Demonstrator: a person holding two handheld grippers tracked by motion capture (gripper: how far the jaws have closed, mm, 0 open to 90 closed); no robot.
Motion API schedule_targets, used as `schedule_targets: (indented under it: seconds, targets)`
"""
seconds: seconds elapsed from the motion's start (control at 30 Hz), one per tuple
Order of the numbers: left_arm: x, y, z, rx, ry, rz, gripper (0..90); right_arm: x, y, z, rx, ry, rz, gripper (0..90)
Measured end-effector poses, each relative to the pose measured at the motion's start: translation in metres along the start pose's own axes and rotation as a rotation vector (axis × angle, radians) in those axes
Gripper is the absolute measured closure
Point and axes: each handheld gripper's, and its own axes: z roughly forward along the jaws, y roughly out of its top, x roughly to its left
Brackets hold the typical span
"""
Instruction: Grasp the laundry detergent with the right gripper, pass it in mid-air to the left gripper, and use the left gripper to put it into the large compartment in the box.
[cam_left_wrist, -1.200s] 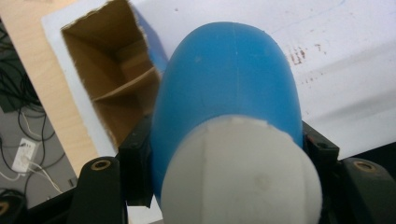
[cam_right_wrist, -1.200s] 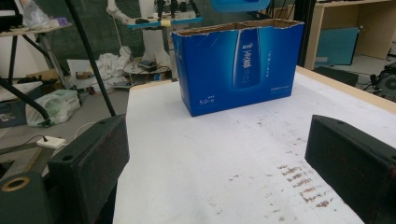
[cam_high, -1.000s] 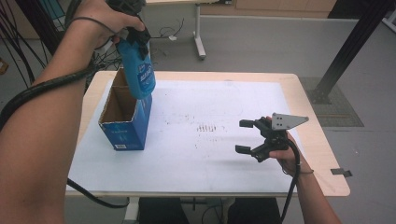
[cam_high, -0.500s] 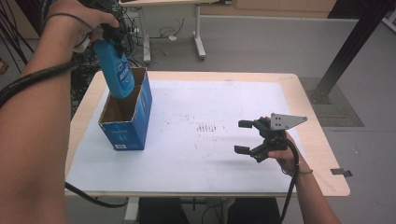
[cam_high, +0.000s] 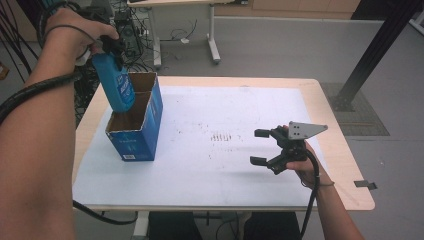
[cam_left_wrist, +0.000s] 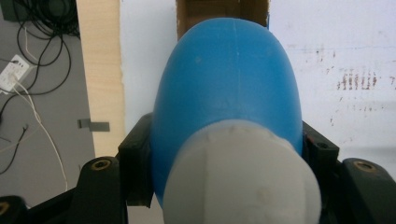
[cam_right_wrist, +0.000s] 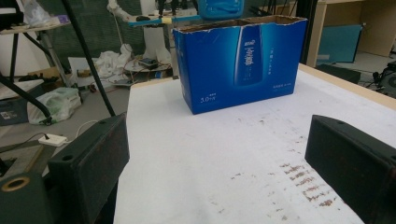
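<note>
At far left of the high view, left gripper (cam_high: 107, 47) raised above the table's left end, jaws clenched on the upper part of a blue bottle (cam_high: 116, 85). Bottle hanging base-down and slightly tilted, lower end just at the open top of a blue cardboard box (cam_high: 142, 132), over its far compartment. Seen along the left gripper's own jaws: bottle (cam_left_wrist: 226, 84) clamped at both sides just below a grey-white cap (cam_left_wrist: 243, 175), brown inside of the box (cam_left_wrist: 187, 18) visible past the bottle's shoulder. Box standing upright on the white sheet (cam_high: 210, 170) near the left edge of the table (cam_high: 345, 165), top flaps gone, split by a divider into two compartments, brown inside. Further right, a patch of small dark marks (cam_high: 222, 137) on the sheet, well apart from the box. At right, right gripper (cam_high: 260, 146) held low over the sheet by a hand (cam_high: 307, 165), jaws released and spread wide, nothing between them, grey three-cornered plate on top. In the right gripper view, box (cam_right_wrist: 240, 63) well beyond the two parted jaws, bottle's base (cam_right_wrist: 215, 8) showing just above its rim.
</note>
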Motion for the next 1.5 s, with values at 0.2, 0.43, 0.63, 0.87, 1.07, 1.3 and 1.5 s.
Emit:
schedule_targets:
  seconds: [0.2,0.43,0.63,0.87,1.07,1.3,1.5]
  targets:
    - [-0.001,0.000,0.009,0.024,-0.006,-0.001,37.3,0.000,0.000,0.001,0.002,0.002,0.000,6.3]
    - [-0.005,0.001,0.021,0.050,-0.010,-0.001,37.3,0.001,0.000,0.001,0.001,0.001,0.000,6.3]
    - [-0.009,0.002,0.032,0.075,-0.018,0.009,37.2,0.001,0.000,0.001,0.000,-0.001,0.002,6.3]
    - [-0.014,0.002,0.046,0.105,-0.020,0.018,37.2,0.002,-0.001,0.000,0.002,-0.001,0.003,6.3]
    - [-0.014,0.001,0.057,0.125,-0.008,0.012,37.3,0.002,-0.001,-0.001,-0.001,-0.005,0.003,6.3]
    - [-0.014,0.000,0.073,0.149,-0.009,0.014,37.3,0.002,-0.002,0.001,0.002,0.000,0.005,6.3]
    - [-0.015,-0.001,0.084,0.167,-0.019,0.015,37.3,0.002,-0.002,0.001,0.008,0.002,0.008,6.3]
